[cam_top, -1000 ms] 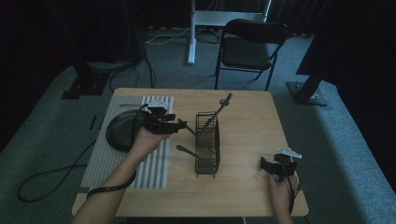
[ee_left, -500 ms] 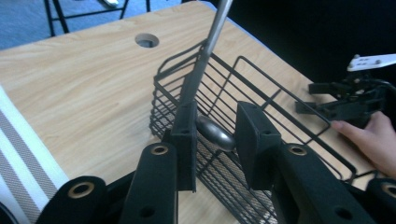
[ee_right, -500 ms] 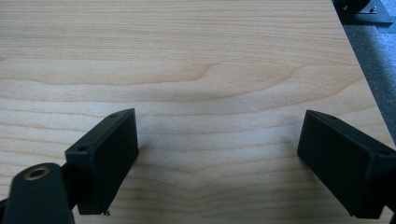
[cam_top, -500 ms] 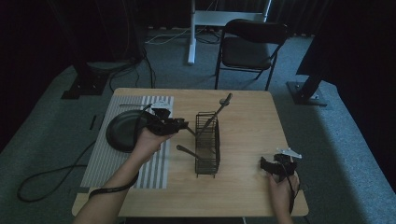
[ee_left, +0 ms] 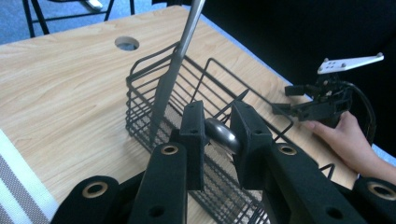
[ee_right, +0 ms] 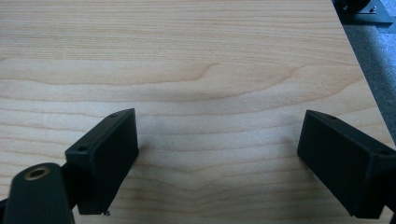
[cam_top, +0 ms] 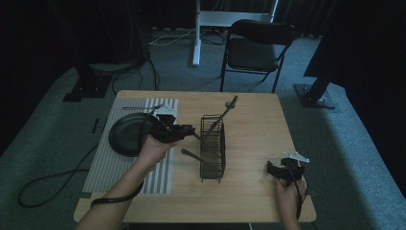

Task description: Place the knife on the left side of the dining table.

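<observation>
A black wire basket (cam_top: 213, 149) (ee_left: 204, 70) stands in the middle of the wooden table (cam_top: 253, 129). A long metal utensil (cam_top: 229, 108) (ee_left: 175, 70) leans upright in it. My left gripper (cam_top: 189, 130) (ee_left: 217, 116) is at the basket's left side. Its jaws have just been closing and are now shut on the rounded metal handle end of a second utensil (ee_left: 220, 134). A third handle (cam_top: 190, 154) sticks out of the basket's left side lower down. My right gripper (cam_top: 275, 170) (ee_right: 217, 140) rests open on the table at the front right, with nothing between its jaws.
A black plate (cam_top: 125, 136) lies on a striped placemat (cam_top: 103, 163) at the table's left, with a utensil (cam_top: 139, 108) at the mat's far end. A folding chair (cam_top: 256, 50) stands behind the table. A round hole (ee_left: 127, 43) is in the tabletop beyond the basket.
The left gripper's jaws have closed onto the utensil handle at the basket's side, with the hand shifting only slightly. The right hand and gripper have stayed put.
</observation>
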The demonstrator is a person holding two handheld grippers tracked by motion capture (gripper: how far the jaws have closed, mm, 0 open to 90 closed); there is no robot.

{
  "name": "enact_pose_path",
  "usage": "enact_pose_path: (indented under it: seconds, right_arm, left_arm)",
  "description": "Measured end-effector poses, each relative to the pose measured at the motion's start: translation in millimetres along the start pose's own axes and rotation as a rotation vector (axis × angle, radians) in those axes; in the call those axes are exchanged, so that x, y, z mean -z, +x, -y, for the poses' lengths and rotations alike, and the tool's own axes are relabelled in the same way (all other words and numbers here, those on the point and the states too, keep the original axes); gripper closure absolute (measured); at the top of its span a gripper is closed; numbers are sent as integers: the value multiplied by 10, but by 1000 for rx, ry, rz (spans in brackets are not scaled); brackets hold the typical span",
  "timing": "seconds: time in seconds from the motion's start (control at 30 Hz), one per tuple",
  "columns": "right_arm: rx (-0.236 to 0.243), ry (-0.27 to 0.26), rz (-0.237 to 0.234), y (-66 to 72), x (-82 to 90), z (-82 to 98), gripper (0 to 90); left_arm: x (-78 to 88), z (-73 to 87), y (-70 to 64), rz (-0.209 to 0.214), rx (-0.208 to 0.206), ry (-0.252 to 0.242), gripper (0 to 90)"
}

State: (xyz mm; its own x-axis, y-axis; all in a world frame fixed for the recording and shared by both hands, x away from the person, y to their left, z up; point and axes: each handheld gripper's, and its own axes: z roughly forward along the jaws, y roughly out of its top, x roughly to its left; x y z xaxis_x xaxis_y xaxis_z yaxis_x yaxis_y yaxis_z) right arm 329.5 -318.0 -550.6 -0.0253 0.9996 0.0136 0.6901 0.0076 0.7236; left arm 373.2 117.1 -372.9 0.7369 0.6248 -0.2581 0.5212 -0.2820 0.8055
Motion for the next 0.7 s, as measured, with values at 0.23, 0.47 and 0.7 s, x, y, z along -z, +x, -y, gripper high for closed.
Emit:
enact_pose_path:
  seconds: [0.23, 0.47, 0.7]
  right_arm:
    - [0, 0, 0, 0, 0, 0, 115]
    - [0, 0, 0, 0, 0, 0, 115]
    - [1, -1, 1, -1, 0, 0, 115]
  left_arm:
    - [-17, -33, -76, -16, -15, -13, 769]
    - [-18, -66, -135, -24, -22, -27, 773]
    - [-21, -142, -237, -41, -54, -24, 780]
